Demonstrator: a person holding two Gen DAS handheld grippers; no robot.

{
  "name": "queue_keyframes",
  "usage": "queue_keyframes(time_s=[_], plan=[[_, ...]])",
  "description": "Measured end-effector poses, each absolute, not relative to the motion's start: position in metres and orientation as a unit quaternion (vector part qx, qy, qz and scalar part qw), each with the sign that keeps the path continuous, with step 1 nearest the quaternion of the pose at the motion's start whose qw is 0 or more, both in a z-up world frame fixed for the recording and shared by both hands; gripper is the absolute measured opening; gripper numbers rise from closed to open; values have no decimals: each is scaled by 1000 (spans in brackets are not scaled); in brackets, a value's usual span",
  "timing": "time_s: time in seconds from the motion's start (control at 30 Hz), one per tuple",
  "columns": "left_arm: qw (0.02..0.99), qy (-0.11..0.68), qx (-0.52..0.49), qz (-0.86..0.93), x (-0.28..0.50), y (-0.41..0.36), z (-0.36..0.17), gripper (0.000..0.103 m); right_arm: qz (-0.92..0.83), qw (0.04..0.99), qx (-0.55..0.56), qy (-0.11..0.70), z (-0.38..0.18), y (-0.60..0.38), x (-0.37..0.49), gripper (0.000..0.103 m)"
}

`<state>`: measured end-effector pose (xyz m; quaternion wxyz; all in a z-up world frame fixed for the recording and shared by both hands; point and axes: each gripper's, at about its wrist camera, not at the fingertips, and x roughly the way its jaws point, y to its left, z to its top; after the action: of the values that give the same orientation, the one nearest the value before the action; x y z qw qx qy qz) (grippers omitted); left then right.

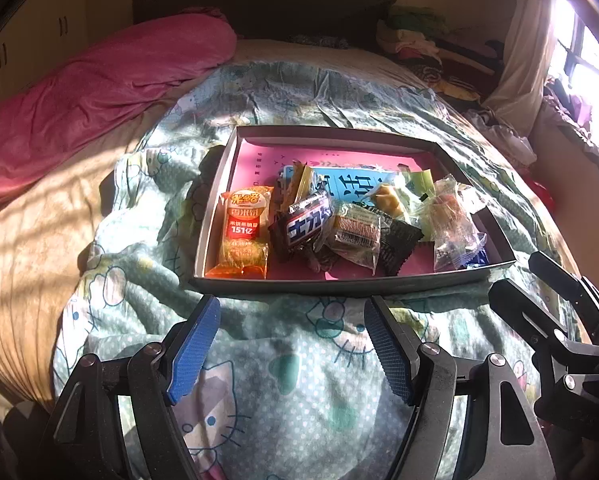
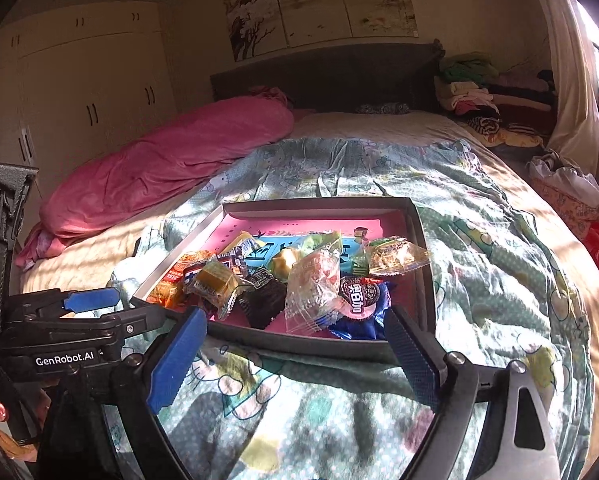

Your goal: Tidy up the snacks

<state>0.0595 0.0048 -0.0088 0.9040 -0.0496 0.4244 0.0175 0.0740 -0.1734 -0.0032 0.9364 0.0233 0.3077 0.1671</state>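
While both grippers' fingers [image 1: 291, 344] [image 2: 295, 356] gape empty, piled snacks [image 1: 339, 224] hide the tray [image 1: 339, 286] floor.

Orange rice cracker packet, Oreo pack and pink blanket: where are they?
Orange rice cracker packet [image 1: 243, 232]: left wrist view, on its red label.
Oreo pack [image 2: 359, 294]: right wrist view, on the printed cookie.
Pink blanket [image 2: 171, 160]: right wrist view, mid-fold.

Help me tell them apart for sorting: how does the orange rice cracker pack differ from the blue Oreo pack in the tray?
The orange rice cracker pack lies flat along the tray's left wall; the blue Oreo pack sits at the opposite near corner, partly under a clear wrapper. The rice cracker pack is long and see-through at its ends; the Oreo pack is opaque and crumpled. Both are sealed and inside the tray.
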Motion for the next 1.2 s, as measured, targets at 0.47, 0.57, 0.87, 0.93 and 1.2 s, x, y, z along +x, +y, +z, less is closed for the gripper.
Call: queue_keyframes(time_s=[0.47, 0.57, 0.87, 0.93, 1.2], plan=[[893, 447, -50, 13, 26, 9, -22, 76, 137, 927, 17, 349, -15, -161, 28, 99], [893, 447, -49, 13, 23, 9, -21, 76, 135, 930, 10, 343, -12, -158, 23, 99], [897, 440, -45, 20, 20, 10, -16, 76, 126, 926, 12, 355, -15, -159, 21, 99], [896, 441, -45, 21, 20, 10, -15, 76, 125, 926, 12, 357, -15, -159, 21, 99], [896, 441, -42, 23, 20, 11, -14, 76, 120, 924, 13, 363, -18, -161, 24, 99]])
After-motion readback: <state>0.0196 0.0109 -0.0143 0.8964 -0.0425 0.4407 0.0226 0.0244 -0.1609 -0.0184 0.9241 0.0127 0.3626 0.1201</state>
